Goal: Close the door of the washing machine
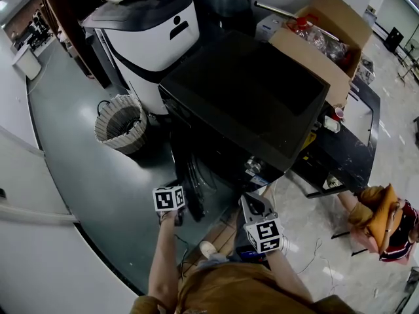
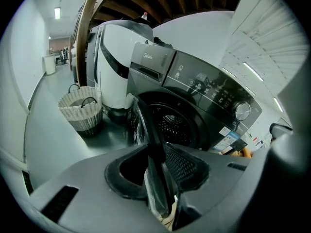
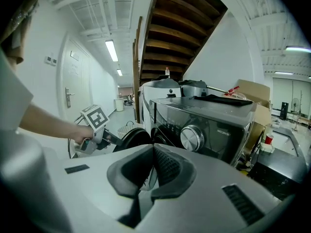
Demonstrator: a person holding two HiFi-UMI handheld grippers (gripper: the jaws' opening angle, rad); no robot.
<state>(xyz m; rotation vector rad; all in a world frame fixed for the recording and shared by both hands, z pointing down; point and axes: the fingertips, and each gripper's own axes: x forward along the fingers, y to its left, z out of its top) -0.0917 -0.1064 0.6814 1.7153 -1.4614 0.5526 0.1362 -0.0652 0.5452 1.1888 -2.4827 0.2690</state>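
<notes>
Two left fingers (image 2: pixel 187 165) pinch door (image 2: pixel 148 130) edge.

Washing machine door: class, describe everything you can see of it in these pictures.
The washing machine door is round, with a dark glossy rim, plastic by its look, around a clear window that catches reflections. It stands open, swung well out from the dark front-loading washing machine, leaving the drum opening uncovered. In the left gripper view it shows nearly edge-on, upright, left of the opening. The left gripper is shut on its rim; nothing else is seen touching it. Its hinge is not visible.
</notes>
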